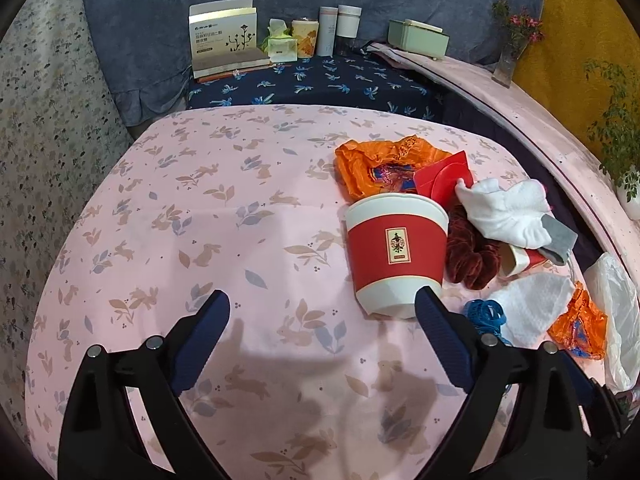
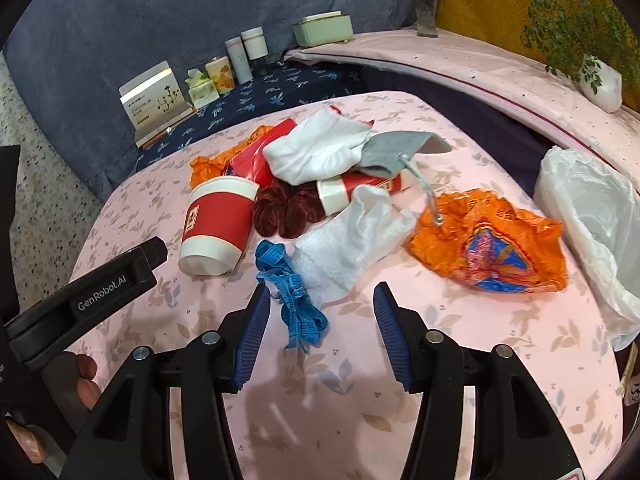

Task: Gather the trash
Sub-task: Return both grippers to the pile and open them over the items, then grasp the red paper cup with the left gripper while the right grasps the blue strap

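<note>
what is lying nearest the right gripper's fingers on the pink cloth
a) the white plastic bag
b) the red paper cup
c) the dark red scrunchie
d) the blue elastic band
d: in the right wrist view the blue elastic band lies between and just ahead of the open right gripper, while the red paper cup, dark red scrunchie and white plastic bag lie farther off.

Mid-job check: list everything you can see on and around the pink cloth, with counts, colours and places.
paper cup: 1 upright, red and white, left of pile
second cup: 1, red and white, lying under socks
orange wrappers: 2, right front and behind pile
socks: white and grey, atop pile
scrunchie: 1, dark red, centre
blue strap: 1, front
white tissue: 1, front
white plastic bag: 1, right edge
left gripper: open
right gripper: open
</note>
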